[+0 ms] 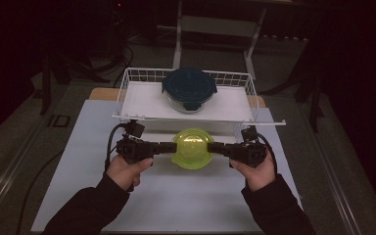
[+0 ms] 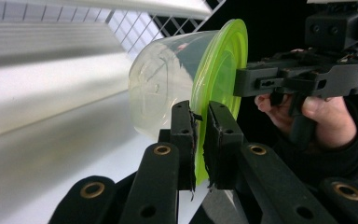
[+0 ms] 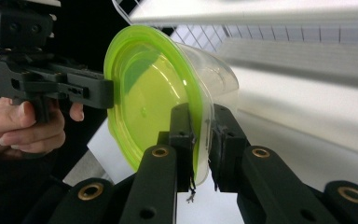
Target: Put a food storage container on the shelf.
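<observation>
High view: clear container with green lid [image 1: 193, 148] sits between left gripper [image 1: 169, 147] and right gripper [image 1: 214, 147], over the white table [image 1: 176, 200], just in front of the wire basket [image 1: 127, 85] holding a dark-lidded bowl [image 1: 189, 89].
Left gripper view: jaws clamped on the lid's rim [image 2: 199, 140]; tub body points toward the basket.
Right gripper view: jaws pinched on the opposite rim [image 3: 198, 140]; the left gripper meets the far edge.
</observation>
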Tool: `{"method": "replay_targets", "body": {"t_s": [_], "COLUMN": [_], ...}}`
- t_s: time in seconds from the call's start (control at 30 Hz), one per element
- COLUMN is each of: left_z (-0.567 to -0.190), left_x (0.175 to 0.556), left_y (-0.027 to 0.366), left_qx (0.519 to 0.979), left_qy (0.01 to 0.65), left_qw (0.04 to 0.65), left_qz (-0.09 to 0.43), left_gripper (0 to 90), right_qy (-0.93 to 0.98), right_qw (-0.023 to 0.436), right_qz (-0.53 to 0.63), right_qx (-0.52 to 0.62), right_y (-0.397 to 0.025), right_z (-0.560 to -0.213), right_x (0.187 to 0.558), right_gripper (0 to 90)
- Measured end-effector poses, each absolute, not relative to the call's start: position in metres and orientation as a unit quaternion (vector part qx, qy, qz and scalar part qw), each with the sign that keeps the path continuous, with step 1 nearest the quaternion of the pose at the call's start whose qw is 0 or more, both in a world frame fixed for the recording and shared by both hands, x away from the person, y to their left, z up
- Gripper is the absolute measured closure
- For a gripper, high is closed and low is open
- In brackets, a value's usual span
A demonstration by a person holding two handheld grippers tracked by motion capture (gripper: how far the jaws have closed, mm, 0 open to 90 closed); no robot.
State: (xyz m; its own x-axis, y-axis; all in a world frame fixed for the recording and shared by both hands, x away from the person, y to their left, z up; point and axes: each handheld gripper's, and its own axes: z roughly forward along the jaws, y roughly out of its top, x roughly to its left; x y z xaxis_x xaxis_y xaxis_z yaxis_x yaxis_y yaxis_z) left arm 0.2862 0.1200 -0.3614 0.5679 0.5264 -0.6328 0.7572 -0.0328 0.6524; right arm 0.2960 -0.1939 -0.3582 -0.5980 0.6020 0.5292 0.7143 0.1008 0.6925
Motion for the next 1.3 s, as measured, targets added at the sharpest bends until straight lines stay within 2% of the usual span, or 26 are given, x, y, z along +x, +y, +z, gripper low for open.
{"method": "replay_targets", "body": {"t_s": [0.93,1.3], "left_z": [-0.266,-0.257], "left_x": [0.339,0.371], "left_y": [0.121,0.123], "left_qx": [0.701,0.691], "left_qy": [0.441,0.456], "left_qw": [0.559,0.558], "left_qz": [-0.050,-0.057], "left_gripper": [82.1,82.0], "right_qy": [-0.718,-0.714], "right_qw": [-0.004,-0.007], "right_qz": [-0.549,-0.546], "right_qx": [-0.428,-0.438], "right_y": [-0.187,-0.184], "right_z": [-0.267,-0.253], "right_x": [0.349,0.381], "right_gripper": [80.5,80.4]}}
